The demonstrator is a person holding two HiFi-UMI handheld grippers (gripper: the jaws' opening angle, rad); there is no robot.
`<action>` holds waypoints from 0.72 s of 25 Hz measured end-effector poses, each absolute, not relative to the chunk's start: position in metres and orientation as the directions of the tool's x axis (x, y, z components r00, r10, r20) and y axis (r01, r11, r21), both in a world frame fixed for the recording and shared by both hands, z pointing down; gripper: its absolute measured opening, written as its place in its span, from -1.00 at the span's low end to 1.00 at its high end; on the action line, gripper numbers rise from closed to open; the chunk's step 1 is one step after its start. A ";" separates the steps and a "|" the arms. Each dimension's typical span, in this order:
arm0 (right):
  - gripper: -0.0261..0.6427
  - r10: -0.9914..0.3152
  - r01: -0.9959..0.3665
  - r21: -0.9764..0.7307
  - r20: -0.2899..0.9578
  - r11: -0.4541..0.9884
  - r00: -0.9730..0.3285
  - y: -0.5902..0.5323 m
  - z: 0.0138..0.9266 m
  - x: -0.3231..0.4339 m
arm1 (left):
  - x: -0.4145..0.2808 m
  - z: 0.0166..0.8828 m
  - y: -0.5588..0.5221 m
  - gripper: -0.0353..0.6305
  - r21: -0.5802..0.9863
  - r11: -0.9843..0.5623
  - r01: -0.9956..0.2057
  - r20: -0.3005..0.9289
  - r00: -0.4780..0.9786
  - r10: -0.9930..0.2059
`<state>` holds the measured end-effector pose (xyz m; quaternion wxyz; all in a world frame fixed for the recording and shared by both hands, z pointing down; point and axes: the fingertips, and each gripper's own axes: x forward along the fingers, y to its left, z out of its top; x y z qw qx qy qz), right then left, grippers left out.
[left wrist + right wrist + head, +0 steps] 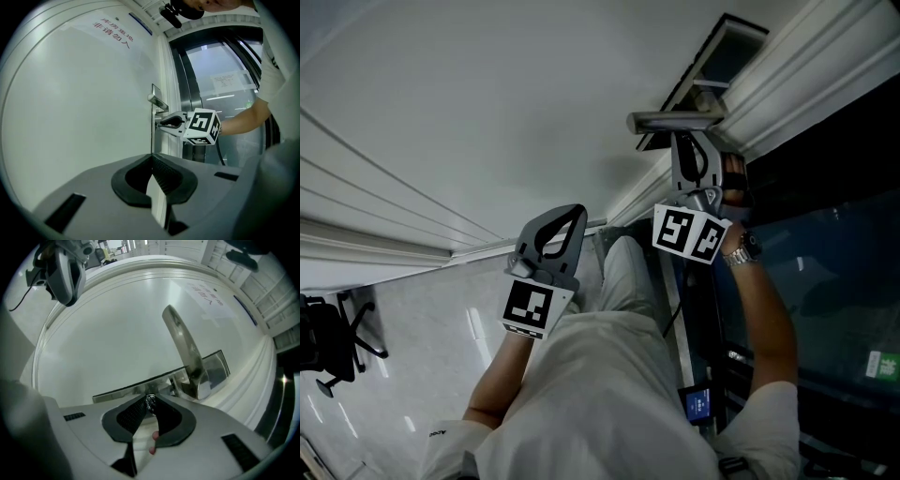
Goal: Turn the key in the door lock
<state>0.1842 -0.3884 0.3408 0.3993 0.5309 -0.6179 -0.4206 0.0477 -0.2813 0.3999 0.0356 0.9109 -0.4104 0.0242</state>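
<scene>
R gripper (pixel 150 398) fingers clamped on key (pixel 151 403) just below lever handle (pixel 185 350); L gripper (pixel 152 159) closed, empty; advise rolling about key axis, no side-load.

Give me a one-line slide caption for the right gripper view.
Right gripper clamped on the key at the lock plate, beside the silver door handle.

Left claw (pixel 151 161): pads together at the tips, nothing between, aimed at the flat white door (pixel 84 117). Silver metal lever handle (pixel 157 100) sits at its right edge. Right claw (pixel 161 123), with its black-and-white marker cube (pixel 202 126), is just below the handle, tips at the door.
</scene>
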 end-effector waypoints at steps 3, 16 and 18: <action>-0.77 -0.992 -0.407 0.909 0.048 0.092 -0.117 -0.388 0.338 0.185 | 0.046 0.399 -0.283 -0.88 0.043 -0.658 -0.752 0.068 0.659 -0.749; -0.89 -0.993 -0.543 0.833 0.053 0.104 -0.110 -0.389 0.334 0.187 | 0.047 0.398 -0.284 -0.88 0.046 -0.665 -0.745 0.063 0.667 -0.742; -0.89 -0.993 -0.565 0.819 0.050 0.102 -0.107 -0.390 0.333 0.187 | 0.046 0.397 -0.284 -0.88 0.046 -0.664 -0.746 0.062 0.666 -0.744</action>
